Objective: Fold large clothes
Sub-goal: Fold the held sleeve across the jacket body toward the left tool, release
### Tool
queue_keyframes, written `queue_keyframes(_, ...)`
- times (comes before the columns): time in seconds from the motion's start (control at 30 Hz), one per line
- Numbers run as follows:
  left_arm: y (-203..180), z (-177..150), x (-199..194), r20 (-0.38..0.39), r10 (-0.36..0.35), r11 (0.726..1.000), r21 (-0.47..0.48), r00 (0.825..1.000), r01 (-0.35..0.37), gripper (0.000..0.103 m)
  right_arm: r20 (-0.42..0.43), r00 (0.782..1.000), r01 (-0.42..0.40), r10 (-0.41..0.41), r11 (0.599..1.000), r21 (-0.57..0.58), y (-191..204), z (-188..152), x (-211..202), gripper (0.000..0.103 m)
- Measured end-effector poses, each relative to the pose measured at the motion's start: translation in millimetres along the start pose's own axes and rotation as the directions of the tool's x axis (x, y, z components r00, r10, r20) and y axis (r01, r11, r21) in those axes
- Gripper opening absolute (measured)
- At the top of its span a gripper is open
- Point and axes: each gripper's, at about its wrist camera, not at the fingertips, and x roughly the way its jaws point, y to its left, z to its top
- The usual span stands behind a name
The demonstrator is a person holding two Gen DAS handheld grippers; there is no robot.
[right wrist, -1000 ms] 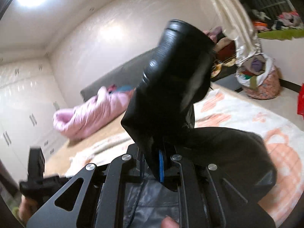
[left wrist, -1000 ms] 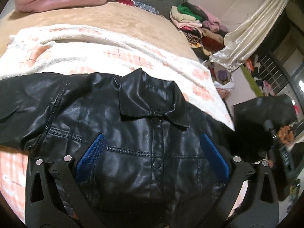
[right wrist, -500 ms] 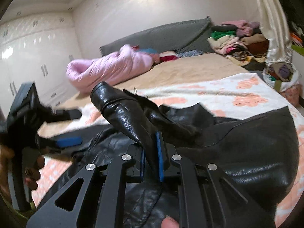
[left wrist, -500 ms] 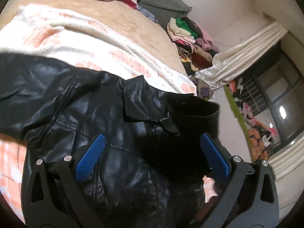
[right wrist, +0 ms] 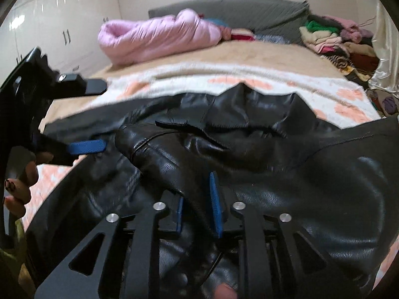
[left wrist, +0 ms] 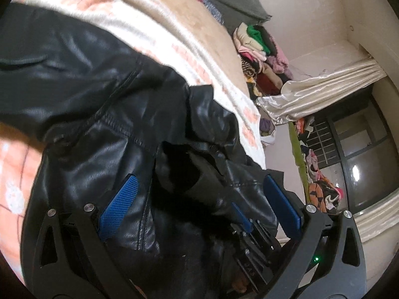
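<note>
A black leather jacket (right wrist: 299, 174) lies spread front-up on a floral blanket (right wrist: 199, 79) on the bed. Its sleeve (right wrist: 159, 159) is folded across the chest and runs between the blue pads of my right gripper (right wrist: 197, 204). Those jaws are opening, and the sleeve lies loose in the gap. My left gripper (left wrist: 199, 199) hovers wide open over the jacket (left wrist: 87, 87) front with only leather below it. It also shows at the left edge of the right wrist view as the left gripper (right wrist: 94, 117), held by a hand. The right gripper (left wrist: 244, 224) appears low in the left wrist view.
A pink duvet (right wrist: 154, 39) and a grey headboard (right wrist: 249, 10) are at the far end of the bed. A pile of folded clothes (right wrist: 336, 42) sits at the far right corner beside a cream curtain (left wrist: 324, 87). White wardrobes (right wrist: 49, 25) line the left wall.
The right gripper has swung the sleeve down from the air onto the jacket's front, and its jaws have parted. The left gripper has dropped closer to the jacket and rolled.
</note>
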Motion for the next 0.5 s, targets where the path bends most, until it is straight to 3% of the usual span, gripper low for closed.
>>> queue_keyframes(0.07,3.2,-4.2,5.2,-0.019,0.018,1.000,-0.008,1.000,-0.018,0.094,-0.051,0.999,-0.002,0.001,1.000,-0.017,3.5,-3.3,4.2,0.066)
queue_keyframes(0.1,3.9,-5.7,7.7,-0.026,0.026,1.000,-0.011,0.999,-0.026,0.094,-0.053,0.999,-0.013,0.012,1.000,-0.015,3.6,-4.4,2.7,0.096)
queue_keyframes(0.3,6.6,-17.1,19.1,-0.063,0.051,0.998,-0.018,0.997,-0.052,0.094,-0.025,0.996,-0.082,0.082,0.997,0.015,-5.6,-0.4,-24.3,0.096)
queue_keyframes(0.4,5.2,-22.2,26.4,-0.085,0.067,0.998,-0.005,0.994,-0.067,0.094,0.040,0.997,-0.075,0.072,0.994,0.081,-30.8,6.4,-51.0,0.096)
queue_keyframes(0.5,4.5,-23.8,36.7,-0.088,0.130,0.991,0.008,0.988,-0.130,0.094,0.115,0.993,-0.042,0.023,0.986,0.159,-61.2,9.8,-77.3,0.096)
